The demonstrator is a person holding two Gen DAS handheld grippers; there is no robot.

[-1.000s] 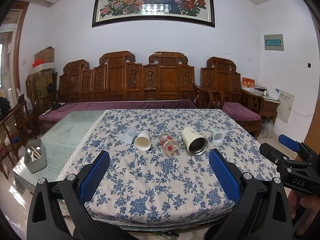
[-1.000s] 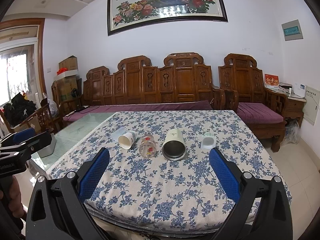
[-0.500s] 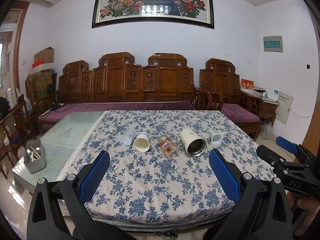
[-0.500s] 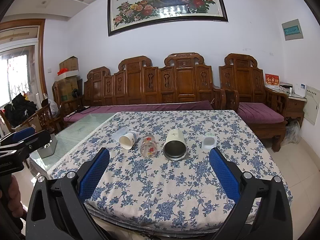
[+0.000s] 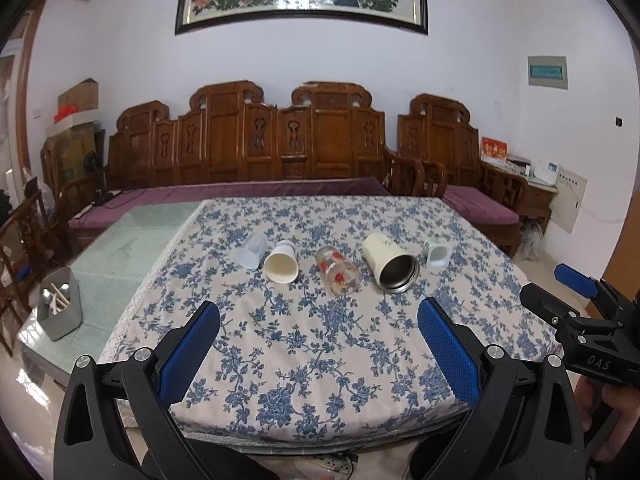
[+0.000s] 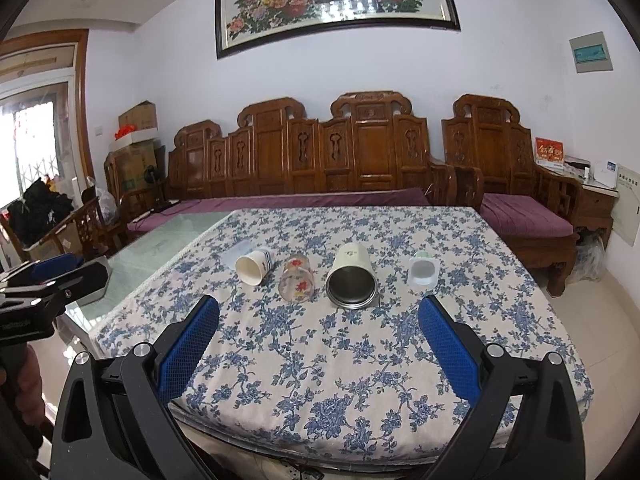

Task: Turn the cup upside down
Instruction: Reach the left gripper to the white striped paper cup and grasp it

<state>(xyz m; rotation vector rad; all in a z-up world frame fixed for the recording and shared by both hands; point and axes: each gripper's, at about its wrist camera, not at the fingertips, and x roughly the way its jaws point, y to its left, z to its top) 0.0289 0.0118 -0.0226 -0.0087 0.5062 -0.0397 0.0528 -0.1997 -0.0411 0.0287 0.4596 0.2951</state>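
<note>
Several cups lie on their sides in a row on the floral tablecloth [image 5: 312,344]: a clear plastic cup [image 5: 252,255], a white paper cup [image 5: 281,266], a glass with red flowers [image 5: 337,275], a cream steel-lined mug [image 5: 390,262] and a small pale green cup [image 5: 436,253]. The right wrist view shows the paper cup [image 6: 253,267], the glass [image 6: 297,283], the mug [image 6: 351,280] and the green cup [image 6: 423,271]. My left gripper [image 5: 318,338] and right gripper [image 6: 318,332] are open and empty, held above the table's near edge, well short of the cups.
A grey caddy with utensils [image 5: 60,308] stands on the glass table part at left. A carved wooden bench [image 5: 248,148] with purple cushions runs behind the table. The other gripper shows at the right edge of the left wrist view [image 5: 580,320].
Both grippers have drifted slightly; the left view has tilted down a little and the table sits higher in it. The cups have not moved and both grippers stay open.
</note>
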